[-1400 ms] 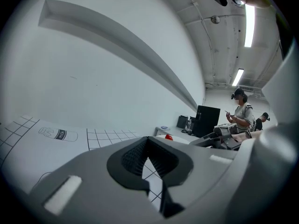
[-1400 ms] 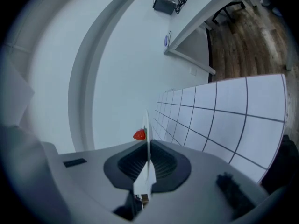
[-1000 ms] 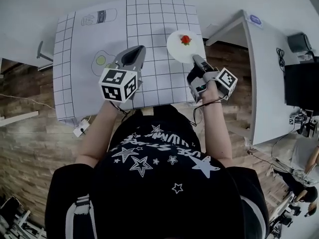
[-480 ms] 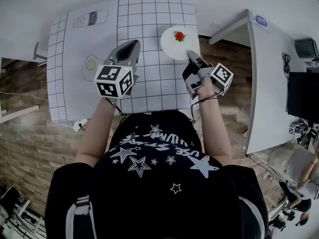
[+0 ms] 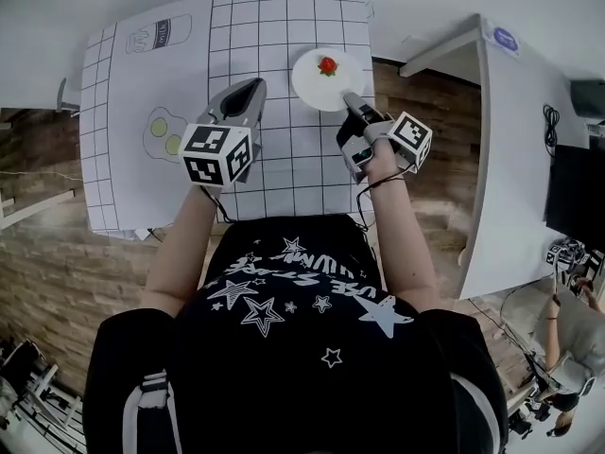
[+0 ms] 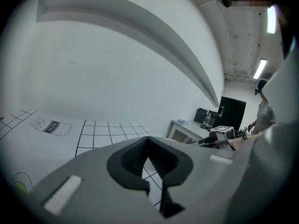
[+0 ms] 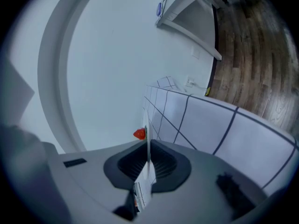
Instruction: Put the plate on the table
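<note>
Right gripper (image 5: 348,99), mine: jaws clamped on near rim of white plate (image 5: 317,83). Plate: lay over gridded table (image 5: 274,26), near right edge; touching surface or not, could not tell. Red strawberry (image 5: 327,65): sat on plate's far part. Left gripper (image 5: 248,91), mine: jaws together, nothing between; hung above table's middle, apart from plate.

Plate (image 5: 317,83): near rim hidden, inside jaws of right gripper (image 5: 350,102).
Red item (image 5: 327,65): too small to name.
Table (image 5: 123,112): near edge hidden behind person's torso (image 5: 302,329).
</note>
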Action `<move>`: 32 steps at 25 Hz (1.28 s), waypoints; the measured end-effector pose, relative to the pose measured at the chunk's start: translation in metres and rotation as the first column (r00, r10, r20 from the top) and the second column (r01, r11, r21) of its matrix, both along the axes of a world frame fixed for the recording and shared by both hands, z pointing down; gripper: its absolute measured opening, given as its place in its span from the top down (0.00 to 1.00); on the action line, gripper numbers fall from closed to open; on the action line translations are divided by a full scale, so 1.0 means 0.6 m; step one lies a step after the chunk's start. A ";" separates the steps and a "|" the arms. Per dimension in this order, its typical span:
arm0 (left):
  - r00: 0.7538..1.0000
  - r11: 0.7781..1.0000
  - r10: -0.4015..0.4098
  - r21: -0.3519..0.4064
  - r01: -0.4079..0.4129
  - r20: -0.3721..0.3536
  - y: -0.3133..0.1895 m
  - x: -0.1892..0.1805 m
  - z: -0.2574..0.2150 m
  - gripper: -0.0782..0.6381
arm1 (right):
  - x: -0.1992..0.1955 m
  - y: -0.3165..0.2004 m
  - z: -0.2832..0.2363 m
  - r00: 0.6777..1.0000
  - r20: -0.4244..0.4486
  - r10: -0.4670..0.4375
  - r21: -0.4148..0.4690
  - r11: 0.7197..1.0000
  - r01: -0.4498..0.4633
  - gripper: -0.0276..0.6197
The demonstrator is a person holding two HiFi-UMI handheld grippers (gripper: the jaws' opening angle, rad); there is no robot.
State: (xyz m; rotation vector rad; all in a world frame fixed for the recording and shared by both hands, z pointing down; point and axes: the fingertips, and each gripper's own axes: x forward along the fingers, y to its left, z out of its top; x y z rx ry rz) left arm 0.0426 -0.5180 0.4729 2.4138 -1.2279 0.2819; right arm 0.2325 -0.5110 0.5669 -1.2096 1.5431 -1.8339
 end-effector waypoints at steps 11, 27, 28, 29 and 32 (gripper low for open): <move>1.000 0.999 -0.013 -0.041 0.013 0.014 -0.015 0.012 0.031 0.88 | -0.029 -0.031 0.020 0.997 0.005 -0.071 -0.015 0.997 0.072 0.92; 1.000 0.999 0.002 -0.054 -0.002 0.004 -0.005 0.002 0.033 0.88 | -0.027 -0.029 0.044 0.995 -0.079 -0.069 -0.075 0.995 0.063 0.92; 1.000 0.999 0.003 -0.053 -0.003 0.003 -0.004 0.000 0.032 0.88 | -0.026 -0.030 0.043 0.995 -0.083 -0.059 -0.075 0.996 0.053 0.92; 1.000 0.999 0.007 -0.051 -0.007 0.003 -0.003 -0.001 0.031 0.88 | -0.024 -0.030 0.041 0.996 -0.084 -0.043 -0.070 0.997 0.038 0.92; 1.000 0.999 0.017 -0.043 -0.017 0.002 0.000 -0.001 0.027 0.88 | -0.016 -0.034 0.036 0.996 -0.090 -0.008 -0.052 0.999 0.003 0.92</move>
